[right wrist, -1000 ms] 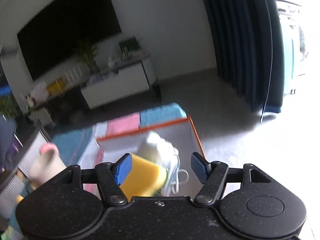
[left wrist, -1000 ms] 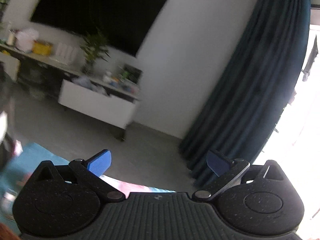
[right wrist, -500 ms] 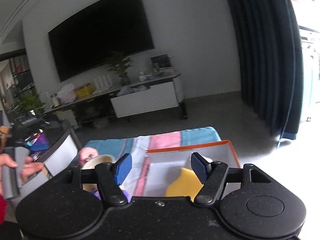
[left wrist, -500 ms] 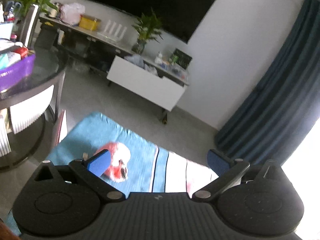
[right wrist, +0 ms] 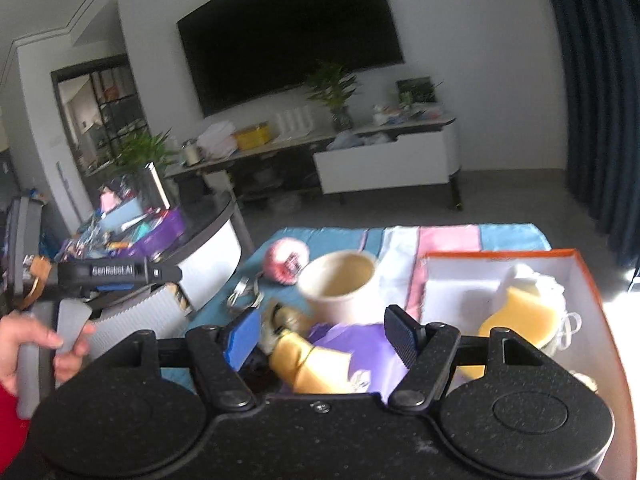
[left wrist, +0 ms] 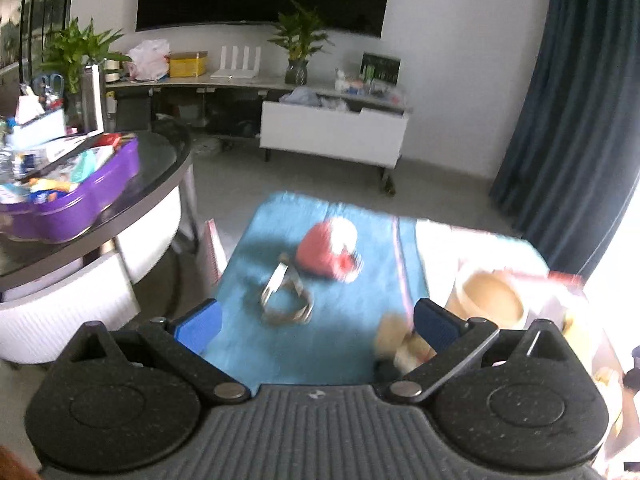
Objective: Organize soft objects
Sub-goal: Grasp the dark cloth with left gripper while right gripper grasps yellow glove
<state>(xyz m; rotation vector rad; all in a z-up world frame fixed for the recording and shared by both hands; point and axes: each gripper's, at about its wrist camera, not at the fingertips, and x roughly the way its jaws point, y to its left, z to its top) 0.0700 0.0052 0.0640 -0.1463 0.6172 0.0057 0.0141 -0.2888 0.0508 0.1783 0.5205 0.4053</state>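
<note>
- While both grippers, left gripper (left wrist: 316, 324) & right gripper (right wrist: 322, 338), stay empty w/ jaws apart, we see the yellow toy (right wrist: 516, 316) inside the box (right wrist: 496, 256).
- Red plush (left wrist: 330, 250) lies well left of box; risk: we snag the cup (right wrist: 338, 284) between them.

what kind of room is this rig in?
Most likely a home living room: a big wall-mounted TV above a low media console, potted plants, and floor-length curtains beside a bright window.
</note>
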